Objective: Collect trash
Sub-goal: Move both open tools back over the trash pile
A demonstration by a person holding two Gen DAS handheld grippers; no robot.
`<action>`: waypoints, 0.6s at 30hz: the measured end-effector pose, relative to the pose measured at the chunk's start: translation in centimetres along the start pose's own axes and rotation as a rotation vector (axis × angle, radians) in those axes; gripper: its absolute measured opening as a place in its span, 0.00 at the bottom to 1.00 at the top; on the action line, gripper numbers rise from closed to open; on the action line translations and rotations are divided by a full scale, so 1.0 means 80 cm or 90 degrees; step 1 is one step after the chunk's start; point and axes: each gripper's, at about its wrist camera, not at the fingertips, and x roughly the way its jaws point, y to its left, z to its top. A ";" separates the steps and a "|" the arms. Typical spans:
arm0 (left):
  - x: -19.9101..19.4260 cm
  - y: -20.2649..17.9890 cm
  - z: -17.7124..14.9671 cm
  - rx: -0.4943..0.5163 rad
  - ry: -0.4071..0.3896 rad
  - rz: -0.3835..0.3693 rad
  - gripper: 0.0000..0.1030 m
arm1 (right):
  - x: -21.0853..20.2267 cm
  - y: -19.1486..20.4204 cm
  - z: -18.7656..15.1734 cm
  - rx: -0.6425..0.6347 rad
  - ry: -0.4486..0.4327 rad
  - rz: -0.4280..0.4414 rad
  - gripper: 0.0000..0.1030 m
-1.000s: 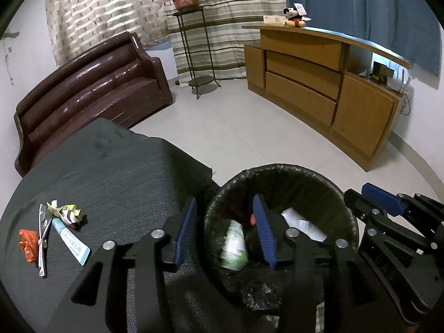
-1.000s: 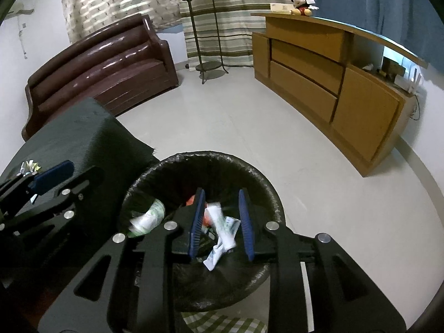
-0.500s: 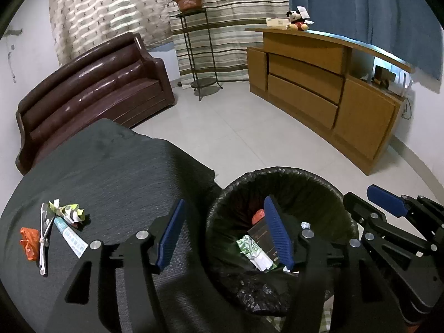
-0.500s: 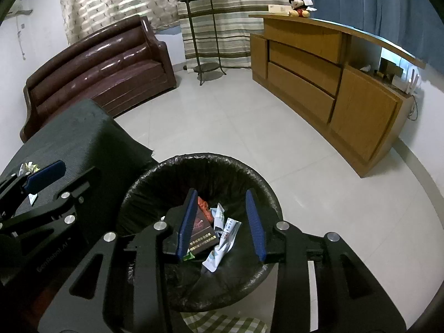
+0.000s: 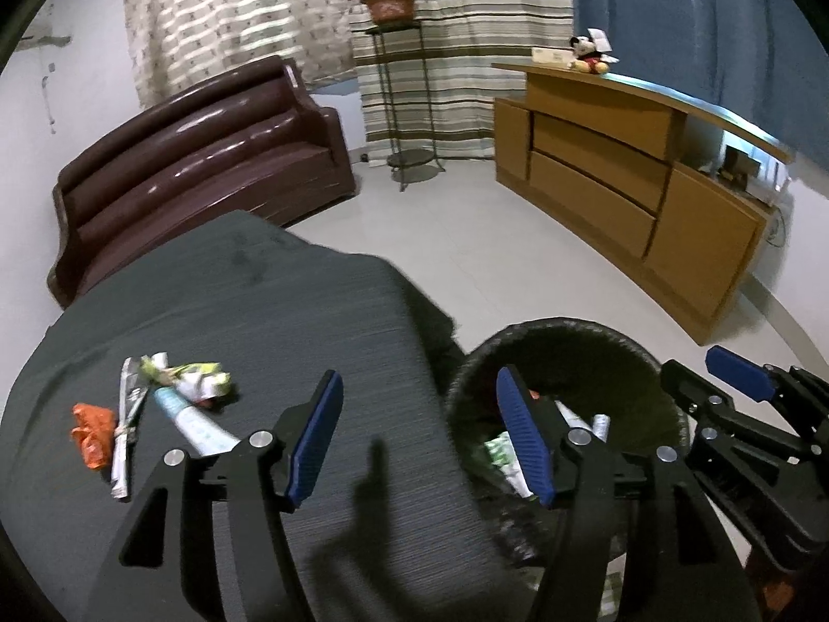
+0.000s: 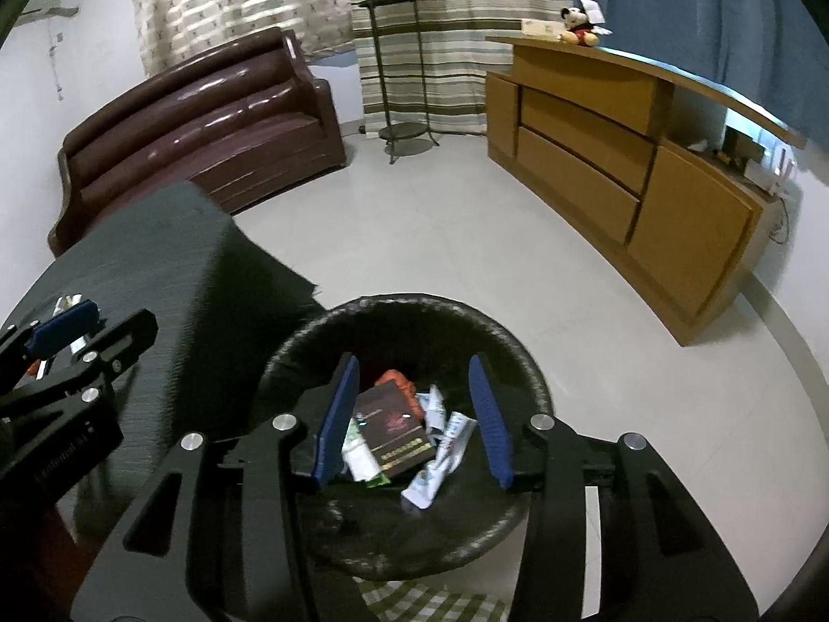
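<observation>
A black-lined trash bin (image 6: 518, 357) stands on the floor beside the dark-clothed table (image 5: 269, 311); it also shows in the left wrist view (image 5: 622, 347). Inside lie a dark brown box (image 6: 394, 427), white tubes and wrappers (image 6: 440, 461) and an orange scrap. My right gripper (image 6: 412, 422) is open and empty above the bin. My left gripper (image 5: 419, 440) is open and empty, straddling the table edge and the bin rim. On the table at left lie an orange wrapper (image 5: 93, 433), a white tube (image 5: 194, 425), a crumpled green-white wrapper (image 5: 199, 381) and a silver strip (image 5: 127, 414).
A brown sofa (image 5: 197, 155) stands behind the table. A wooden counter (image 5: 622, 171) runs along the right wall. A metal plant stand (image 5: 401, 103) is at the back. A pale tiled floor (image 5: 466, 249) lies between them.
Both grippers opened and dropped their trash into the bin. The left gripper then swung left toward the table; the trash pile there looks nearer.
</observation>
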 end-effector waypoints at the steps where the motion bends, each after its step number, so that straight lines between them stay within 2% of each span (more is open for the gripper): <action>1: -0.001 0.004 -0.001 -0.004 0.001 0.004 0.59 | 0.000 0.006 0.001 -0.005 0.000 0.005 0.42; 18: -0.018 0.152 -0.038 -0.107 0.026 0.123 0.60 | -0.003 0.130 0.001 -0.100 0.011 0.091 0.42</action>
